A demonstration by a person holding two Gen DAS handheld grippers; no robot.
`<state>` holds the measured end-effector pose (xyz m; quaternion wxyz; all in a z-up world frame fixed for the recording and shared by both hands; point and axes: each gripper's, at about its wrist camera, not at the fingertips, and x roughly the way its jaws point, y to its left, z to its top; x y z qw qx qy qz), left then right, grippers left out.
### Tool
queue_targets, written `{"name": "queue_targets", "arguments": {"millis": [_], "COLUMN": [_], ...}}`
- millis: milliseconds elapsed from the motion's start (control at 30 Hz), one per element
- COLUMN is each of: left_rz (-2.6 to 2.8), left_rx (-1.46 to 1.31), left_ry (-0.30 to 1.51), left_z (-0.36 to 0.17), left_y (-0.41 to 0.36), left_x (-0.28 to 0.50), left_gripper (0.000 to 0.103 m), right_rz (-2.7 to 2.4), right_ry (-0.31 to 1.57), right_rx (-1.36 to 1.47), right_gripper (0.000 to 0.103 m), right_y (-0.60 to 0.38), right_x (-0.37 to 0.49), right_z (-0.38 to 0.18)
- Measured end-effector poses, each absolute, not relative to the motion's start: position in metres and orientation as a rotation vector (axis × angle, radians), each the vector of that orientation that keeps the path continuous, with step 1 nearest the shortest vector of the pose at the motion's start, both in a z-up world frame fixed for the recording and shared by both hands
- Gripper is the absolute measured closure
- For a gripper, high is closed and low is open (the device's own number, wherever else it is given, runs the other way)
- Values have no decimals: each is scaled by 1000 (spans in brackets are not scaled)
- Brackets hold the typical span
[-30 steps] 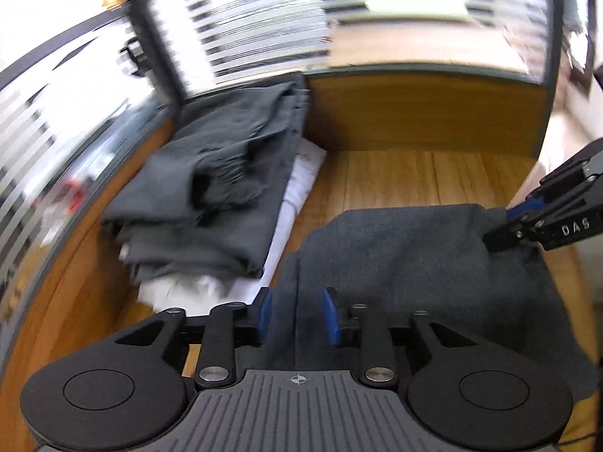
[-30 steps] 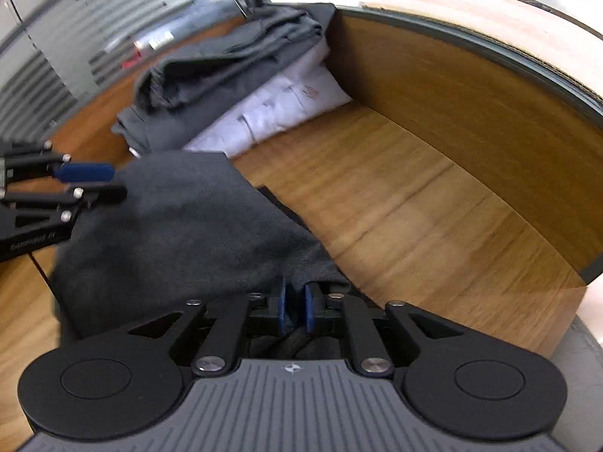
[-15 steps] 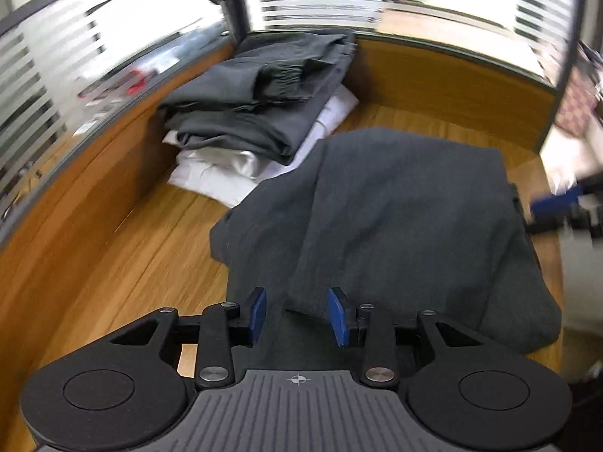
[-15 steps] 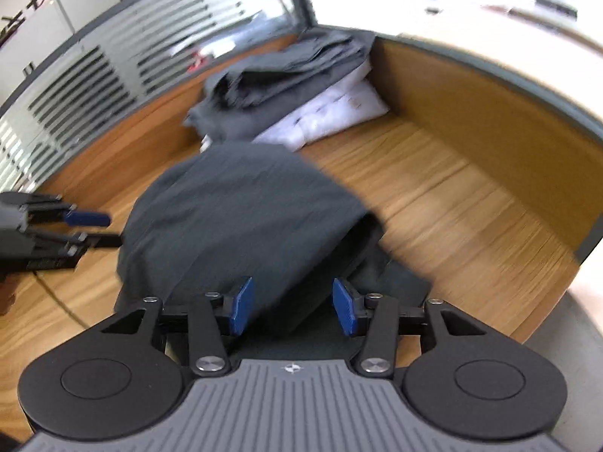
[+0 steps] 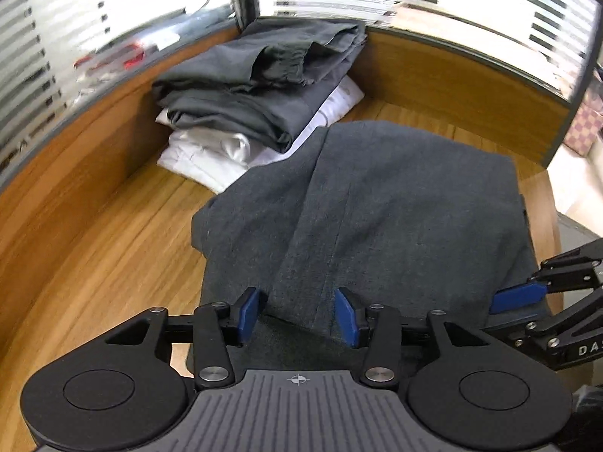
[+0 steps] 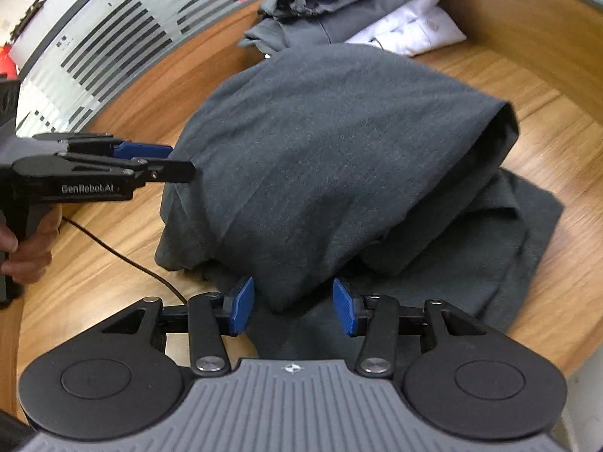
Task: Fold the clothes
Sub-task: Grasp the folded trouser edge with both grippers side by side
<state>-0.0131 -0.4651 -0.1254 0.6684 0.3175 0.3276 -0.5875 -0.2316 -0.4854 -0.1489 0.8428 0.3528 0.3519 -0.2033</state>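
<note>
Folded grey garment [image 5: 377,203] lengthwise toward wall

An office is showing here: frosted, striped glass partition panels [image 5: 433,3] are rising behind a wooden desk [image 5: 94,233] edged by a low wooden divider [image 5: 452,71].

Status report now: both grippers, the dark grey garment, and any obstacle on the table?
Left gripper opening, pads clear of cloth. Right gripper open. Dark grey garment folded over on wooden table. Folded clothes stack touches its far edge.
</note>
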Motion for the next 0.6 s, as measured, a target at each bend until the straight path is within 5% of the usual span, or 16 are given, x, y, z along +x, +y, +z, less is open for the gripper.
{"name": "queue_targets", "arguments": {"millis": [167, 267, 367, 600], "left_rz": [-1298, -1299, -1298, -1241], "left_rx": [661, 651, 638, 601], "left_ry": [789, 791, 786, 762], "left_z": [-129, -128, -122, -96], "left_y": [-468, -466, -463, -448], "left_x": [-8, -9, -11, -21], "left_gripper": [55, 82, 93, 96], "right_rz": [-417, -405, -390, -328], "right_ry": [737, 738, 730, 755], "right_rx": [770, 773, 742, 592], "right_gripper": [54, 77, 98, 100], "right_y": [-491, -494, -493, -476], "right_x": [-216, -215, -219, -215], "right_z": [-157, -157, -148, -111]}}
